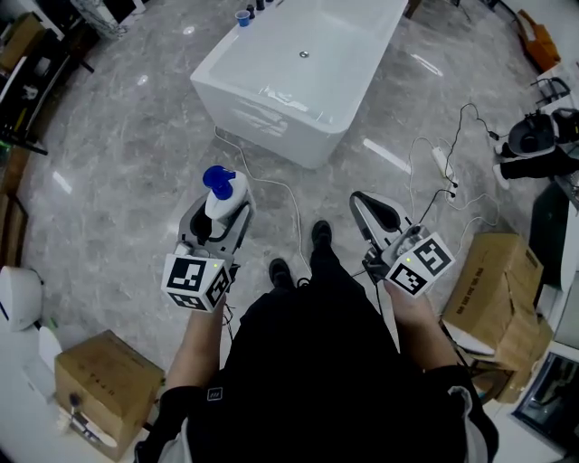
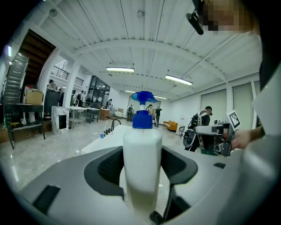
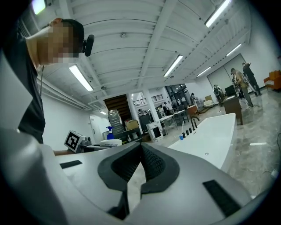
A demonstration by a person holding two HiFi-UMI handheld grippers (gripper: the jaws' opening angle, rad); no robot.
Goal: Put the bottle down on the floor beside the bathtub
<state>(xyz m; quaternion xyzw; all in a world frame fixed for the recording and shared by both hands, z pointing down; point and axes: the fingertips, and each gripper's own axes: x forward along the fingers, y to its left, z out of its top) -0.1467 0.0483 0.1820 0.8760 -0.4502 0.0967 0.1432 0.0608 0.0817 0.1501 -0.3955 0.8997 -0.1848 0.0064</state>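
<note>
A white bottle [image 1: 220, 196] with a blue pump top stands upright between the jaws of my left gripper [image 1: 223, 215], which is shut on its body. In the left gripper view the bottle [image 2: 141, 147] fills the gap between the black pads [image 2: 106, 167]. I hold it at waist height over the grey marble floor. The white bathtub [image 1: 270, 116] lies ahead, a step or two away; it also shows in the right gripper view as the bathtub [image 3: 216, 132]. My right gripper [image 1: 364, 204] is shut with nothing in it, level with the left one, jaws [image 3: 141, 163] touching.
White cables [image 1: 425, 172] trail on the floor right of the tub. Cardboard boxes stand at the lower left [image 1: 109, 380] and at the right [image 1: 496, 280]. A blue cup [image 1: 242, 16] and small dark bottles sit at the tub's far end. Black equipment [image 1: 541, 136] is at far right.
</note>
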